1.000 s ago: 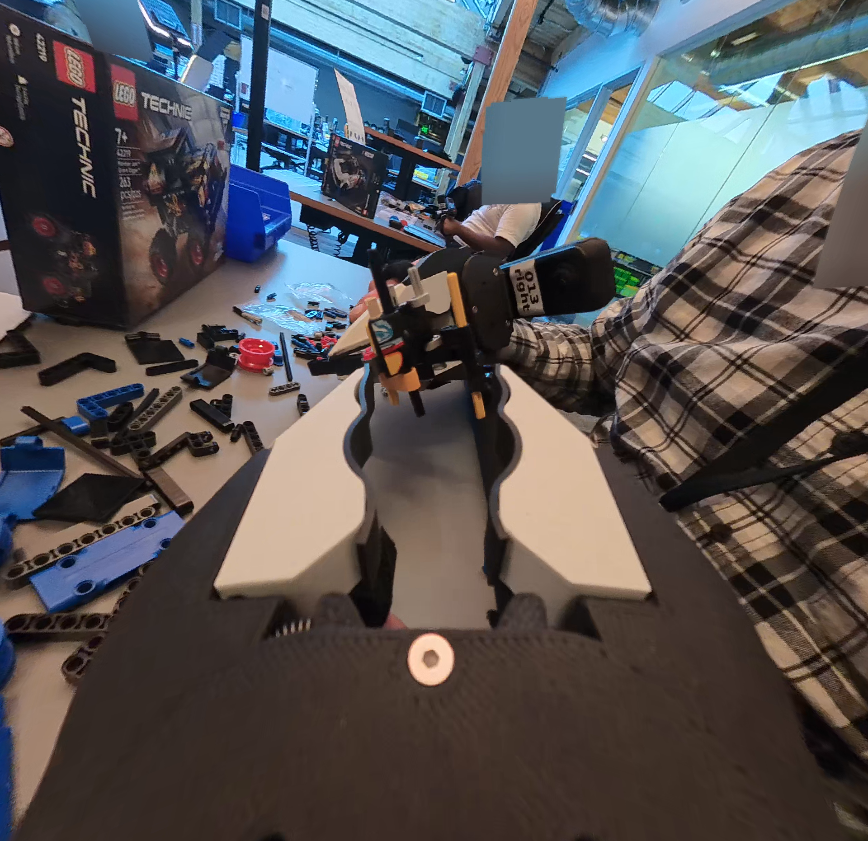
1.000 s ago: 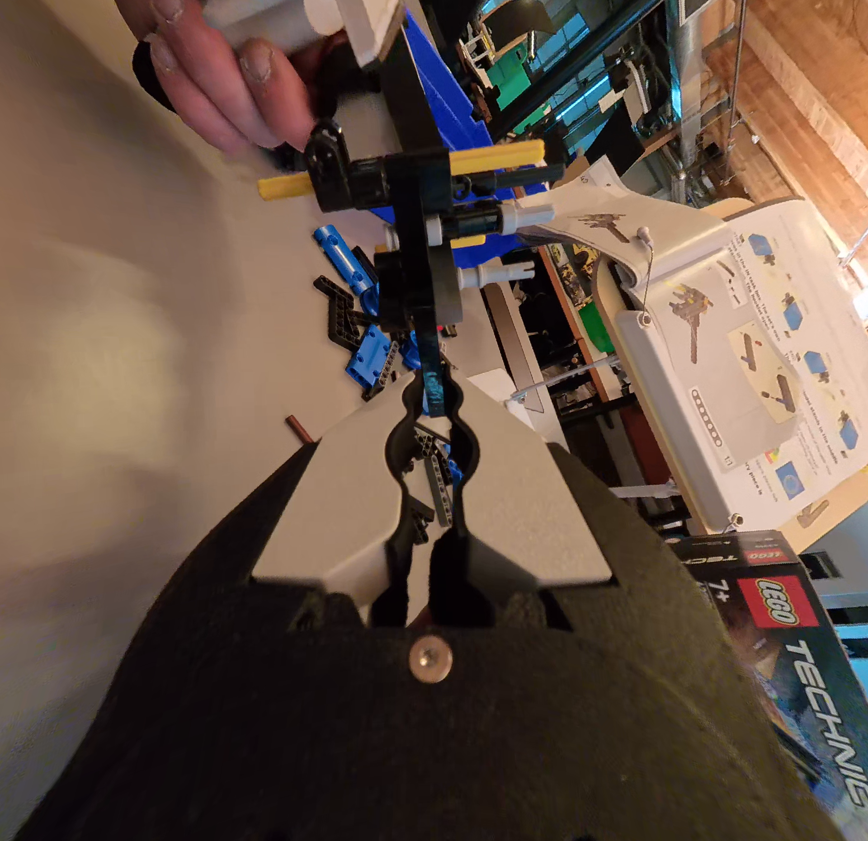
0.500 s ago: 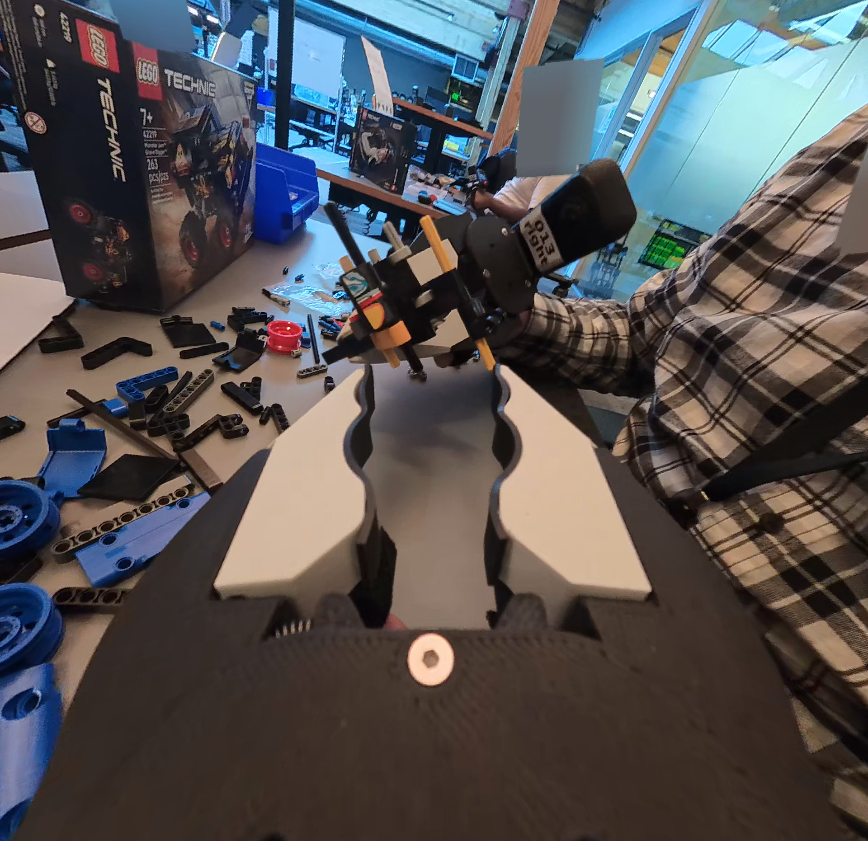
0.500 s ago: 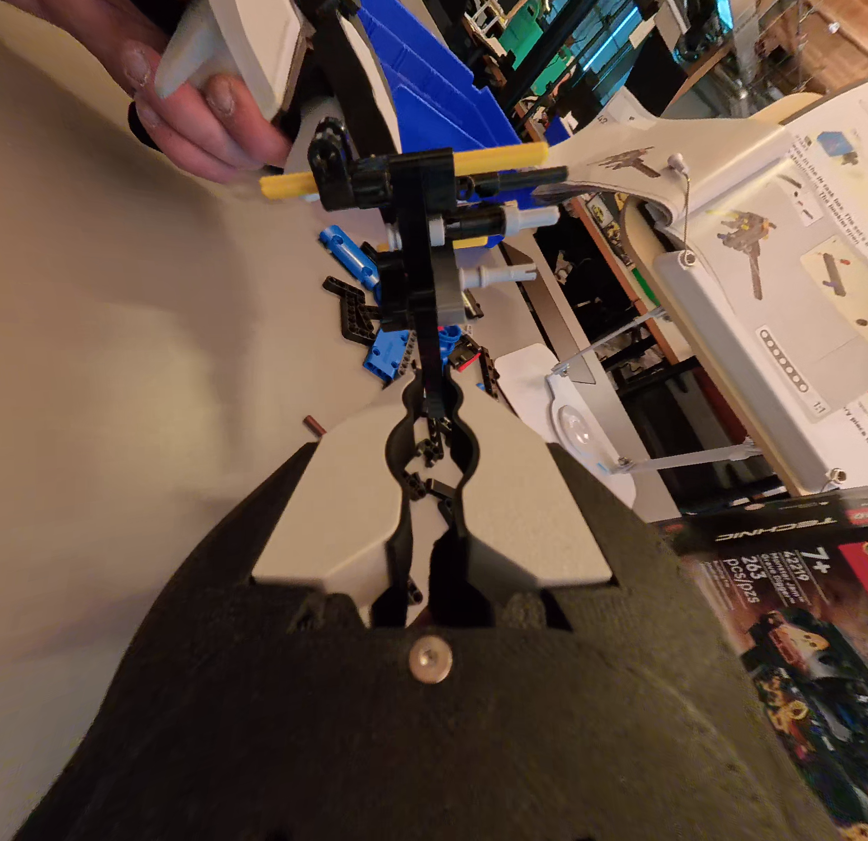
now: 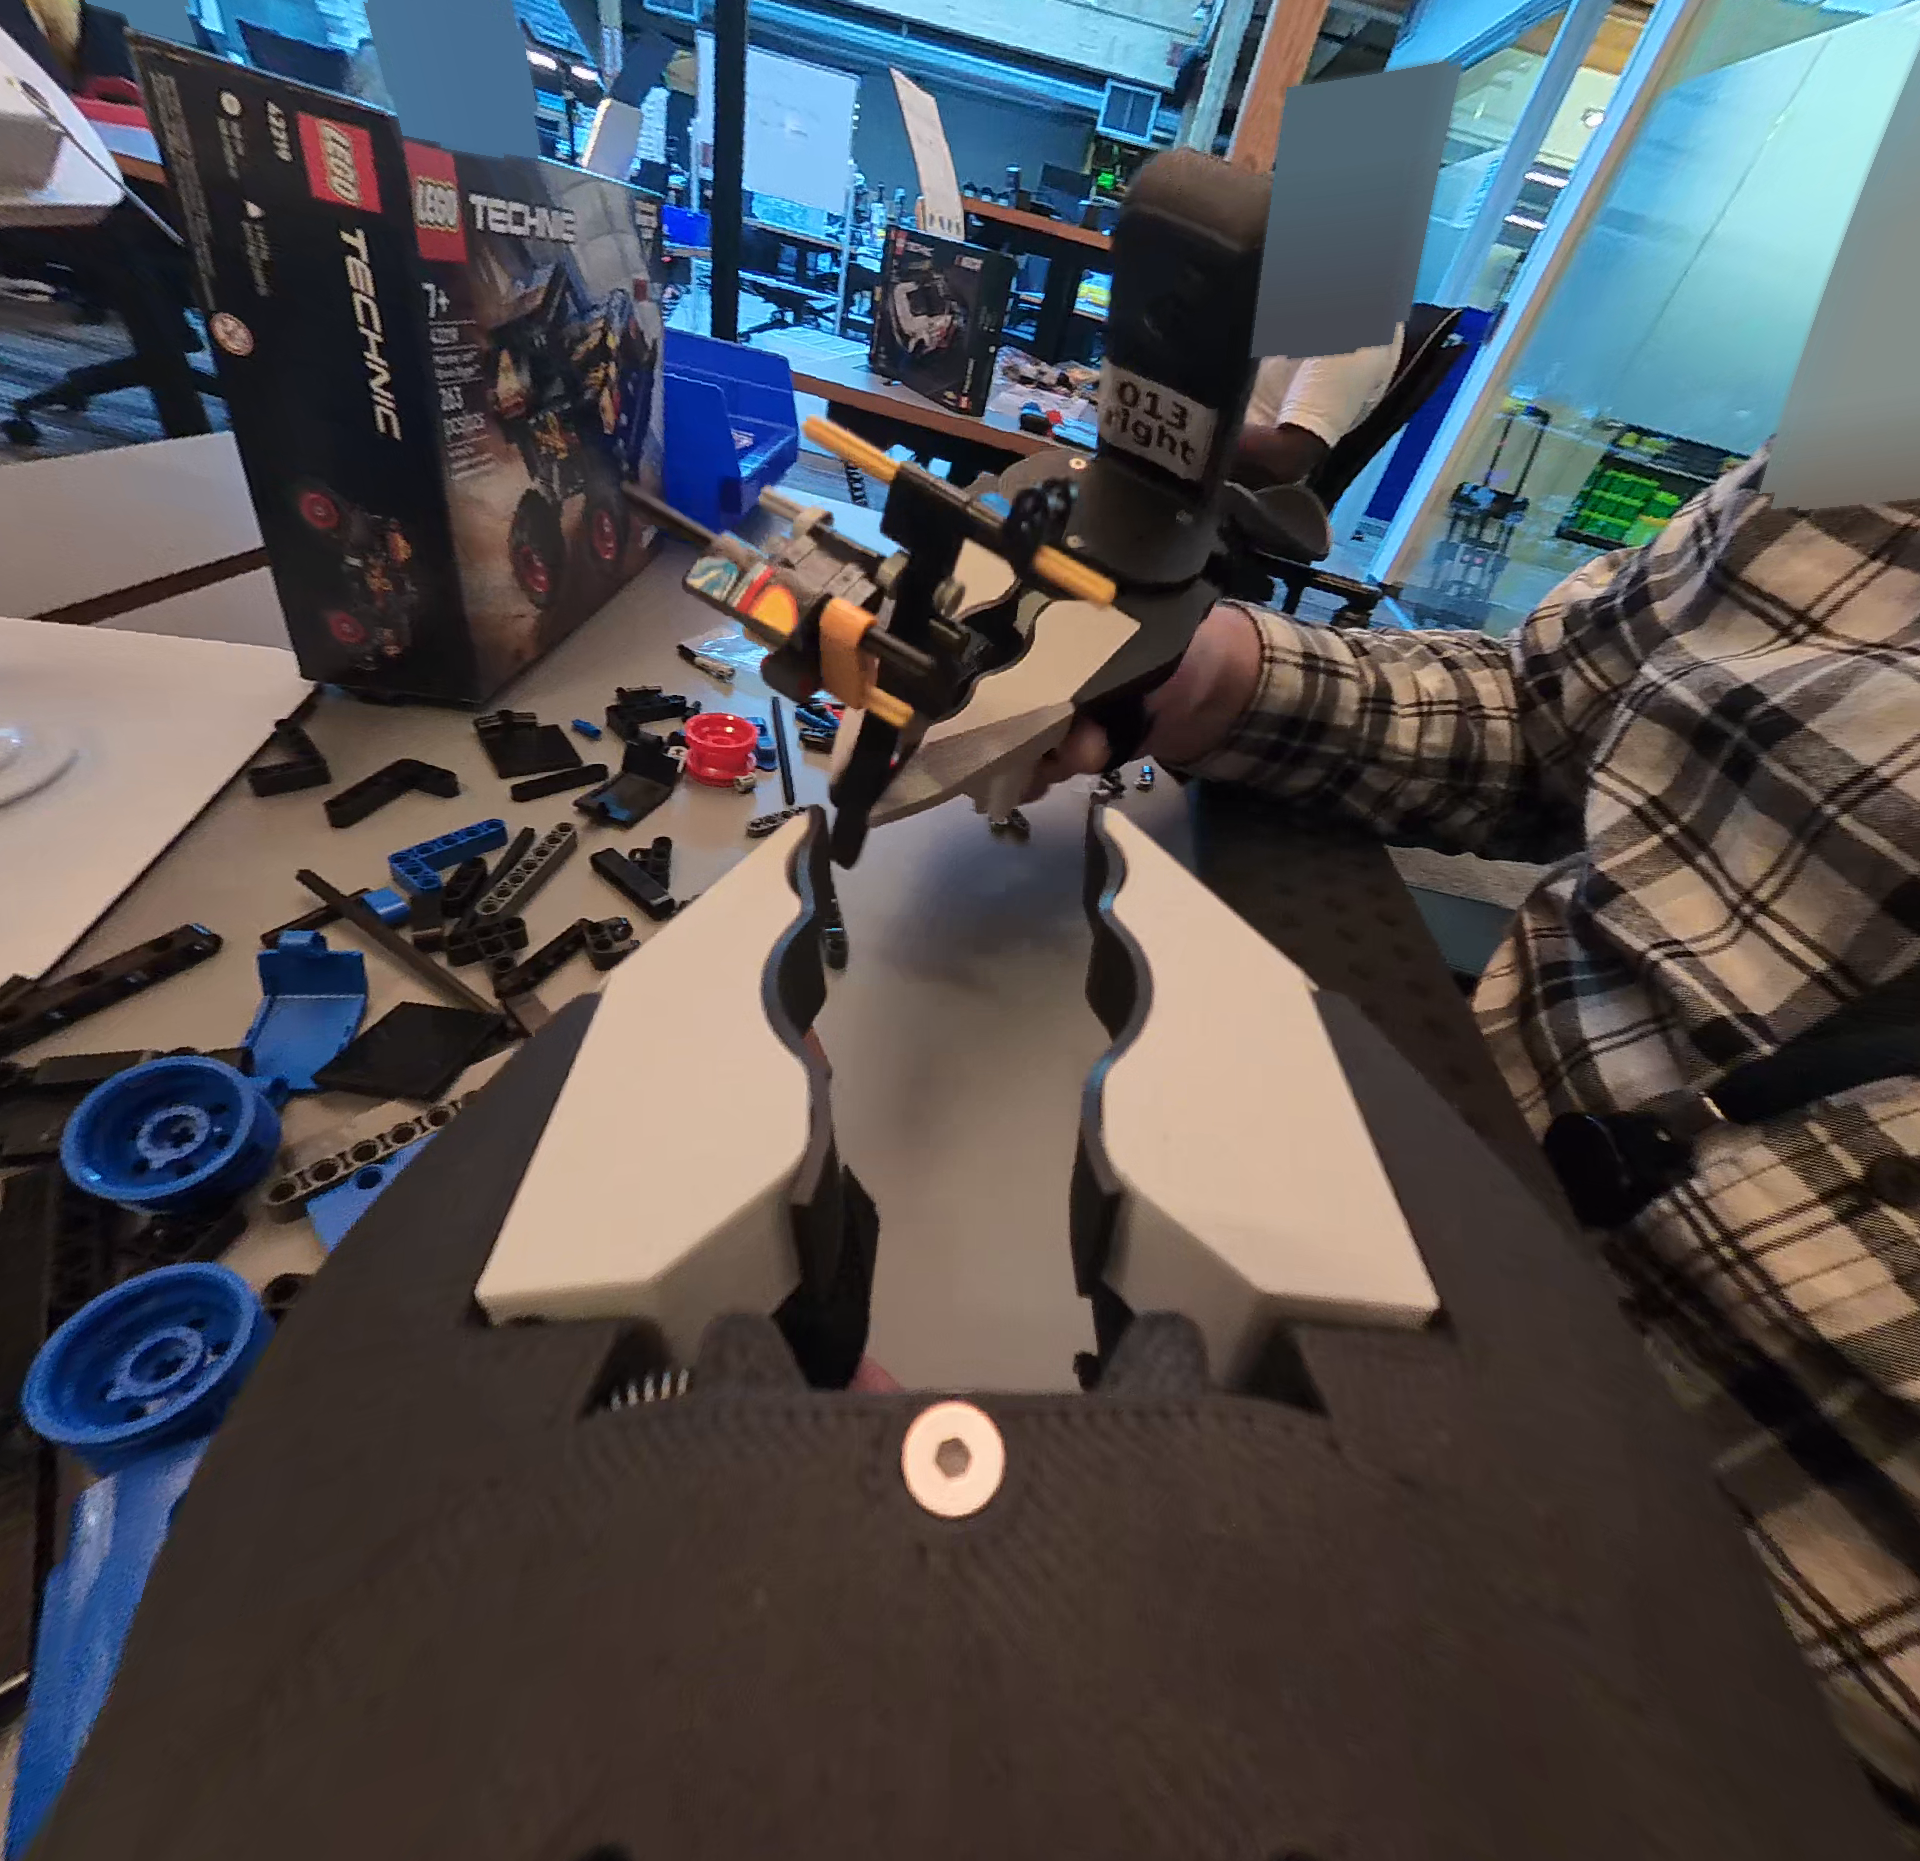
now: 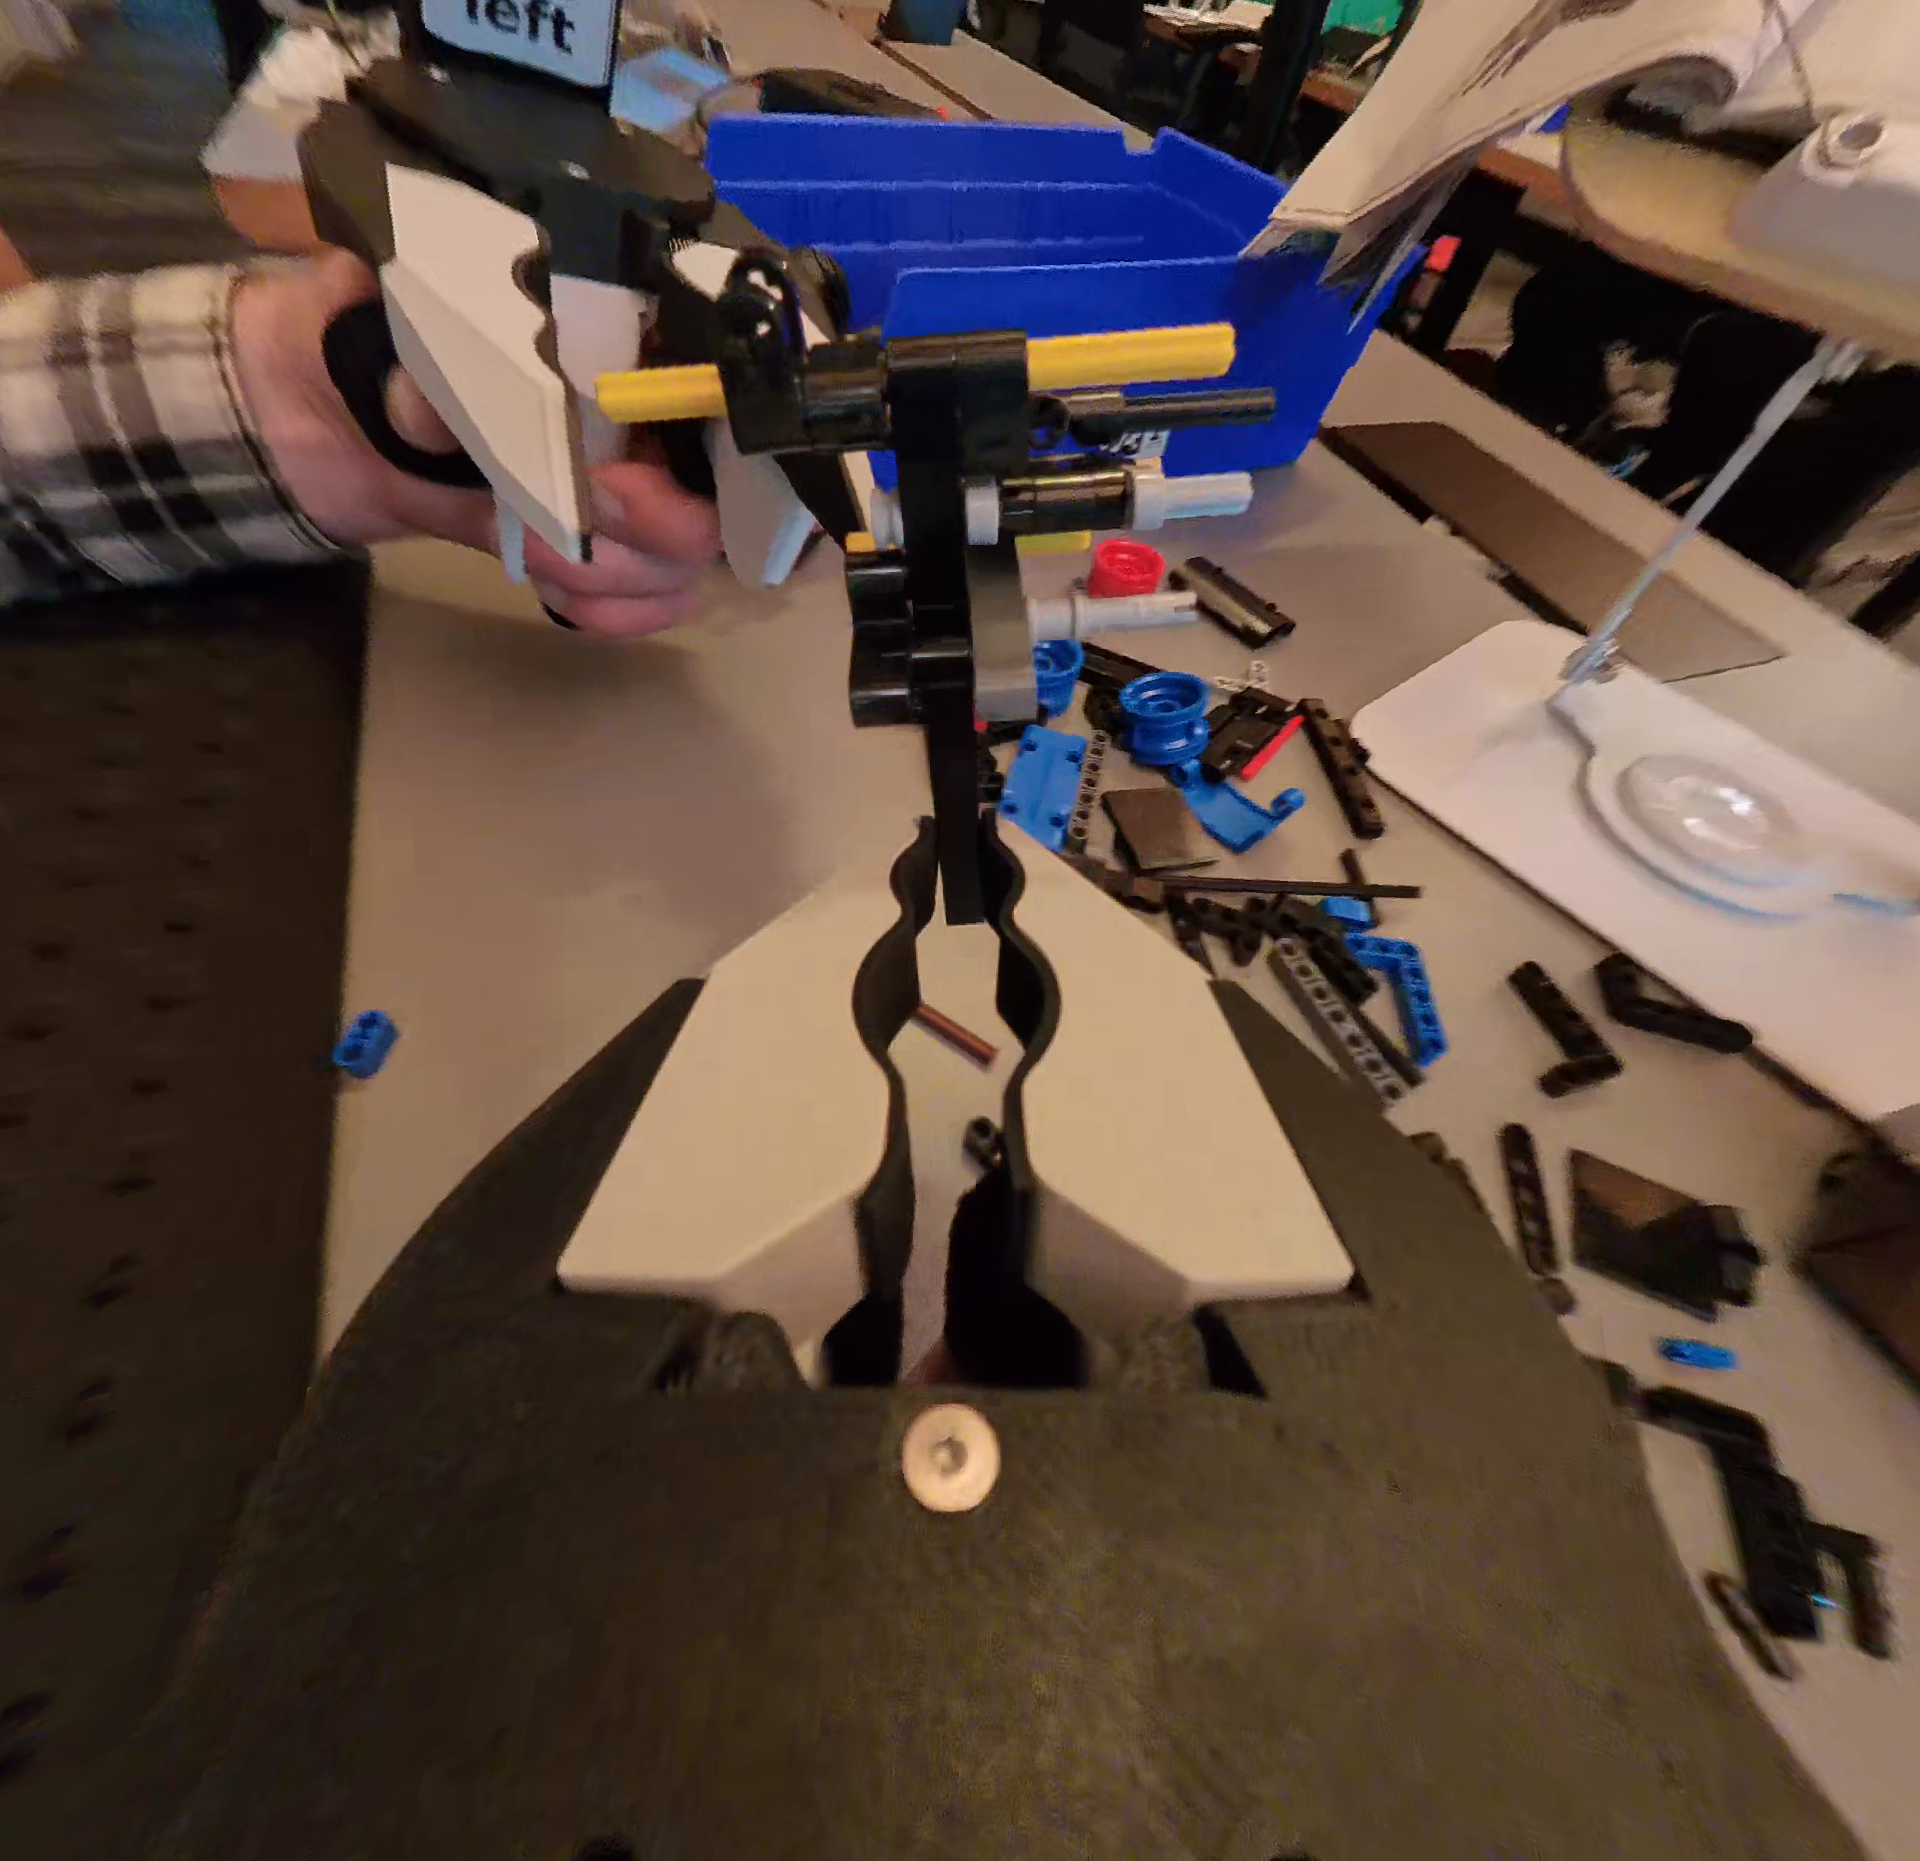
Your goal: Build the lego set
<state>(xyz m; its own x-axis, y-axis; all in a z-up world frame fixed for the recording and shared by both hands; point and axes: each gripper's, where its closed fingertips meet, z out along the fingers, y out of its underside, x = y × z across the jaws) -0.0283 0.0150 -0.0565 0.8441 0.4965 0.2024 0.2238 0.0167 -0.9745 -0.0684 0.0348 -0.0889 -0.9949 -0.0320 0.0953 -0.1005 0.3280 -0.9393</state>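
The right gripper (image 6: pixel 951 876) pinches the black Technic sub-assembly with yellow axles (image 6: pixel 940 523), held aloft at twelve o'clock. The left gripper (image 5: pixel 951 876) gapes empty; likely next, it fetches a loose piece from the grey table (image 5: pixel 717 824).

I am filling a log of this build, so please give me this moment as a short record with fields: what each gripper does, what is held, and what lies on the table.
left gripper: open, holds nothing
right gripper: shut on the lego assembly, fingers pinching its lower black beam
lego assembly: black frame with a yellow axle across the top, held above the table
table: grey, loose parts scattered on it
loose parts: blue wheel hubs, red hub, black beams
set box: standing upright at the far side
blue bin: behind the assembly
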